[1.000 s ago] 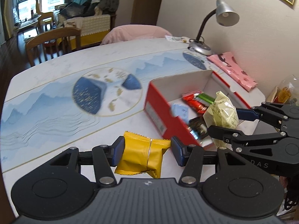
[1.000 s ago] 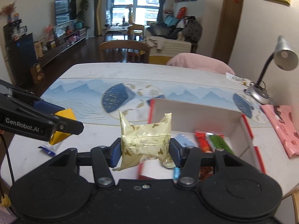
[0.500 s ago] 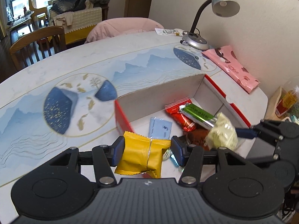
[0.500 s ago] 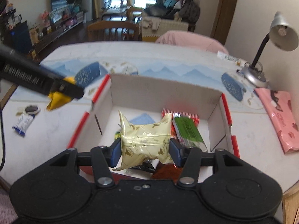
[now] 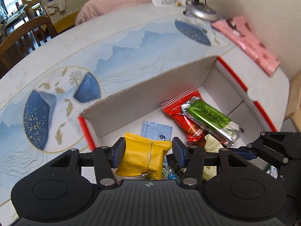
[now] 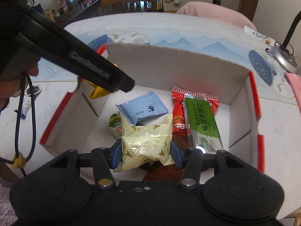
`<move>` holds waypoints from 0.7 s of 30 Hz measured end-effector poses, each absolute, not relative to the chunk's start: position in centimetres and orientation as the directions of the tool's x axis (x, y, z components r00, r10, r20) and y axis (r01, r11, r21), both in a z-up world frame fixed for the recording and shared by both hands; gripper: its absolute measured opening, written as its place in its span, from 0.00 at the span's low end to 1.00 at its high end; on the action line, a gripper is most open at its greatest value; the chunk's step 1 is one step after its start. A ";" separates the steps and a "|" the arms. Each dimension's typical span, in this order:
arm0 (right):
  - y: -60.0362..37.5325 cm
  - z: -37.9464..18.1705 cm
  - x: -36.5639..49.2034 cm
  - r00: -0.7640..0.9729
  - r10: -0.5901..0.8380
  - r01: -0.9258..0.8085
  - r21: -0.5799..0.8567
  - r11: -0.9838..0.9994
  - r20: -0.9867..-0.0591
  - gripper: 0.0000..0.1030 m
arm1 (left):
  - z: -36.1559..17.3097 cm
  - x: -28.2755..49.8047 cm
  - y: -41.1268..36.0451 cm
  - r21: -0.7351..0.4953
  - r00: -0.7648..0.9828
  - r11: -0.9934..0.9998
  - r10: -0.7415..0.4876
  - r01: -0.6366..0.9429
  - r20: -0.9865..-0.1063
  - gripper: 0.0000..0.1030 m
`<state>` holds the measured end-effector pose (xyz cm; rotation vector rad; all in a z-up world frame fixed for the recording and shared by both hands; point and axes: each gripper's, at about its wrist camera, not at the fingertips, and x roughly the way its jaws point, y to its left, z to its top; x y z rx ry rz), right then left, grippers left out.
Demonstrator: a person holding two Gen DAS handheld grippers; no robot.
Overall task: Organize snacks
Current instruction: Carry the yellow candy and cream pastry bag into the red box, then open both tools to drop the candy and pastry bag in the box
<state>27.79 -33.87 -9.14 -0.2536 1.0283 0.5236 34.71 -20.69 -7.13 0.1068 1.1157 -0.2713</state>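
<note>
Table (image 5: 131, 43) | box (image 6: 178, 64) | left hand-held gripper (image 5: 148, 153) clamps yellow packet (image 5: 144, 158)

Yellow snack packet (image 5: 144, 155): pinched at both sides between the left tool's pads, above the box's left end. Pale gold-printed packet (image 6: 146, 143): pinched likewise in the right tool, above the box's near middle. Open cardboard box (image 6: 169, 69), red-edged, holds a light blue sachet (image 6: 143, 109) at centre, and a red packet (image 6: 178, 120) with a green bar (image 6: 202, 120) lying on it, toward the right end.
</note>
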 end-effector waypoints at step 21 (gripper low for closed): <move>-33.6 -10.4 30.6 0.321 0.318 -0.538 0.104 0.836 -0.892 0.55 | -11.6 38.2 -22.6 -0.038 0.229 0.967 -0.098 0.253 -0.969 0.51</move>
